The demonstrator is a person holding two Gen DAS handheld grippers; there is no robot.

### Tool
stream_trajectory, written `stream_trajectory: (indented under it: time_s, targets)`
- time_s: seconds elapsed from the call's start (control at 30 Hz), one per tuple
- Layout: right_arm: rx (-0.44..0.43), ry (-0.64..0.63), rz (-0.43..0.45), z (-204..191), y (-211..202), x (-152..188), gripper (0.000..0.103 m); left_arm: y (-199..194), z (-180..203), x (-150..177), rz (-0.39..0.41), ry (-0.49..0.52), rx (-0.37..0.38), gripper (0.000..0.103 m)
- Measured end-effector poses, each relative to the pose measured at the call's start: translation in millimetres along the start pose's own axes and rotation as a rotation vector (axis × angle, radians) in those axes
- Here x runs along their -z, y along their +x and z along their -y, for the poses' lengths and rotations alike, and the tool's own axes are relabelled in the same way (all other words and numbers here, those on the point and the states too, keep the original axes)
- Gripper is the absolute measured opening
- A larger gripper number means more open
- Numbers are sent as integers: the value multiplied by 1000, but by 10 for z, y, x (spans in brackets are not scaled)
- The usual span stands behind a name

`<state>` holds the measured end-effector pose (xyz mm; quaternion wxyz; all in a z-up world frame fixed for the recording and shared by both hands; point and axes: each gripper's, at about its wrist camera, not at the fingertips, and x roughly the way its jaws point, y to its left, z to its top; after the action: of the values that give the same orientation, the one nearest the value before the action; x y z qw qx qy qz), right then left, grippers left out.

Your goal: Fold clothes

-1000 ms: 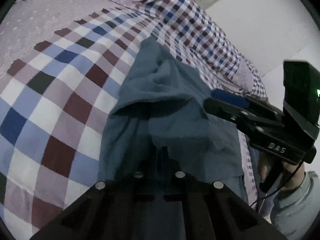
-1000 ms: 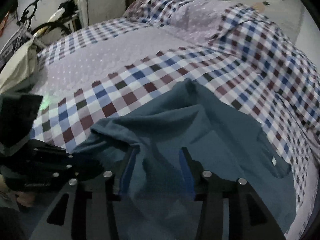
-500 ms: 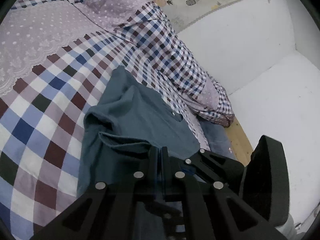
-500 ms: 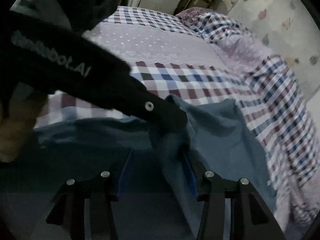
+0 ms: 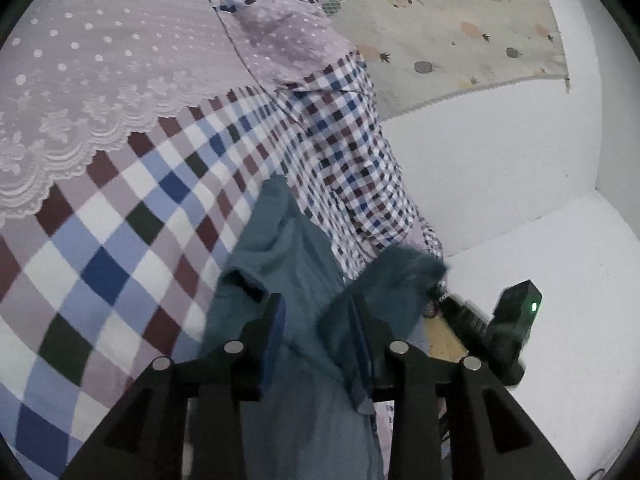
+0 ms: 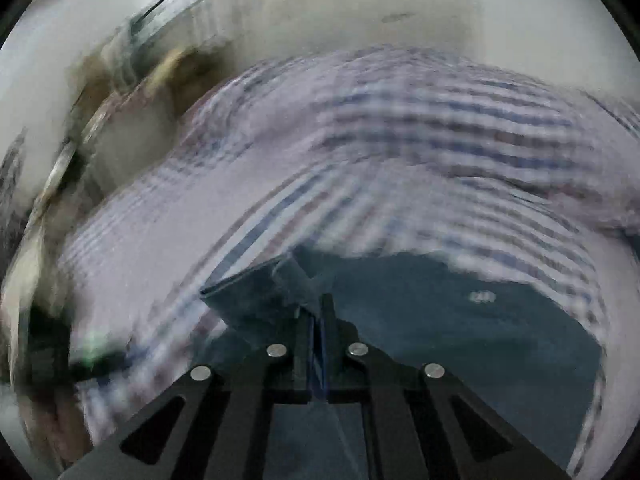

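A teal garment (image 5: 280, 248) lies crumpled on the checked bed cover (image 5: 120, 220) near the bed's right edge. My left gripper (image 5: 318, 320) is open just above it, with teal cloth showing between its fingers and lapping over the right finger (image 5: 360, 328). My right gripper (image 6: 318, 316) is shut on a fold of the garment (image 6: 440, 320), and a flap stands up to the left of its tips. In the left wrist view its black body (image 5: 500, 328) sits at the right, and a bunch of teal cloth (image 5: 408, 272) is raised at its tips. The right wrist view is motion-blurred.
A lilac dotted panel with a lace edge (image 5: 100, 80) covers the far bed. A white wall (image 5: 500, 140) and a strip of wood floor (image 5: 444, 336) border the bed on the right. A fruit-print sheet (image 5: 440, 20) hangs behind. Blurred clutter (image 6: 120, 100) stands beyond the bed.
My left gripper has gone from shut to open. My right gripper has closed on the cloth that lay between its fingers and swung off to the right, lifting a bunch of it.
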<state>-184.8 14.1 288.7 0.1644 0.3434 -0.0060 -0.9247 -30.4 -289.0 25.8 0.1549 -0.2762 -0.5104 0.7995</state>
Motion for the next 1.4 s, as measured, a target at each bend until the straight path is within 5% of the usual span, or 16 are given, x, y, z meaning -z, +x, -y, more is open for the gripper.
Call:
stream_trajectory:
  time_s: [0.07, 0.13, 0.23, 0.33, 0.43, 0.63, 0.7, 0.73, 0.8, 1.0, 1.27, 1.4]
  targets:
    - [132, 134, 92, 257, -156, -75, 1, -14, -39, -14, 9, -9, -9, 34]
    - [146, 140, 89, 217, -141, -49, 1, -29, -78, -29, 17, -19, -18, 35]
    - [95, -111, -47, -373, 208, 159, 1, -50, -136, -51, 30, -32, -32, 35]
    - [49, -460, -221, -1234, 695, 689, 1, -60, -171, -47, 31, -35, -42, 35]
    - [34, -681, -301, -1791, 919, 1198, 1, -55, -195, -56, 32, -39, -53, 35]
    - [20, -831, -370, -2034, 921, 1677, 9, -83, -293, -81, 29, -37, -73, 35]
    - [-25, -797, -401, -1939, 827, 1654, 18, -95, -292, -80, 23, -24, -84, 35]
    - [-63, -763, -418, -1884, 742, 1612, 32, -101, -291, -80, 21, -17, -90, 37]
    - [-137, -692, -428, -1770, 522, 1529, 44, -113, -289, -79, 15, -3, -102, 50]
    - [-267, -393, -279, -1068, -655, 1397, 70, -131, -206, -27, -9, 80, -153, 67]
    - [-77, -32, -93, 504, -2042, 1833, 78, 22, 285, 309, -69, 378, -260, 71]
    - [-55, 176, 69, 1146, -2465, 2141, 78, 98, 530, 478, -100, 528, -313, 71]
